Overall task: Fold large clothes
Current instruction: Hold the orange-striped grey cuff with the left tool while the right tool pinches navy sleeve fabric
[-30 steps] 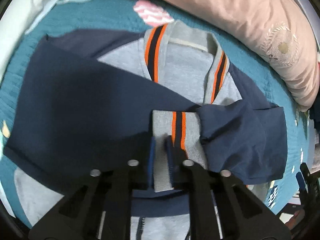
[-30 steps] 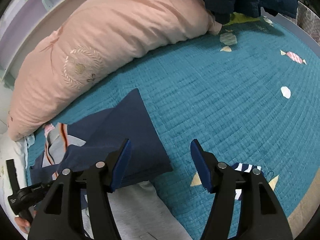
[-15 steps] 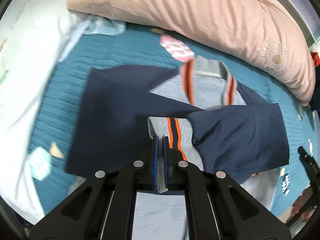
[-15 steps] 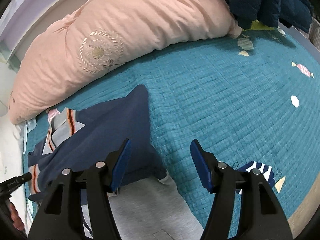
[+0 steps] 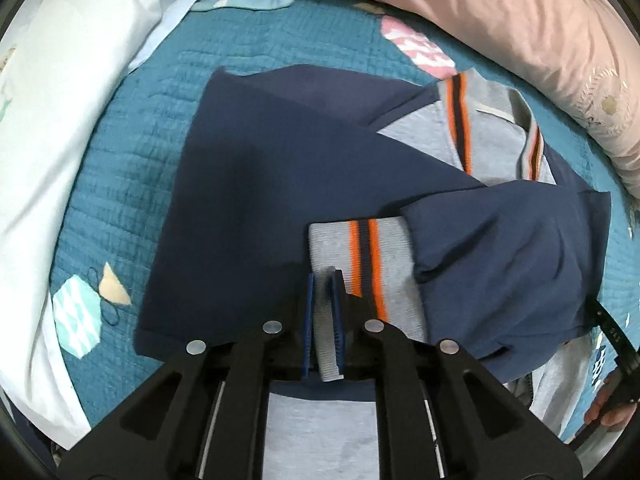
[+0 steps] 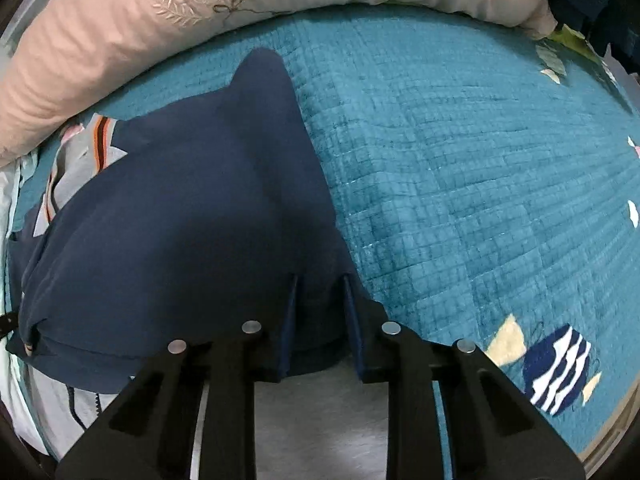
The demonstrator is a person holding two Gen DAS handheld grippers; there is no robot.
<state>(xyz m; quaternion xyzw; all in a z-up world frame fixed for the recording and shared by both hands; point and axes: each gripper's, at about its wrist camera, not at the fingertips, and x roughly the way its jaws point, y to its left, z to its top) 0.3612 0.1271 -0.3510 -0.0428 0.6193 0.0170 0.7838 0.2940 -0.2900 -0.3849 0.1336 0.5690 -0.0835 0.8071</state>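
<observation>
- While the left gripper [image 5: 323,304] has its jaws pinched tight on the grey cuff [image 5: 360,264] of the sleeve, only a thin edge of cloth sits between them, so a quick pull may let the cuff slip out.
- The jacket [image 5: 248,208] lies spread on the blue bed cover [image 5: 132,184], with its striped collar [image 5: 460,120] near the pink pillow [image 5: 500,12].
- The right gripper [image 6: 320,320] has just been closing its jaws on a fold of the dark blue sleeve [image 6: 192,220]. I think the cloth is now pinched, but the grip looks shallow, and it may hold only the top layer.
- If one hand pulls before the other, the sleeves may twist and the fold may come out crooked.
- If the cuff is dragged low, it may rumple the layers under it.
- The sleeve may drop on the pillow if carried too far.
</observation>
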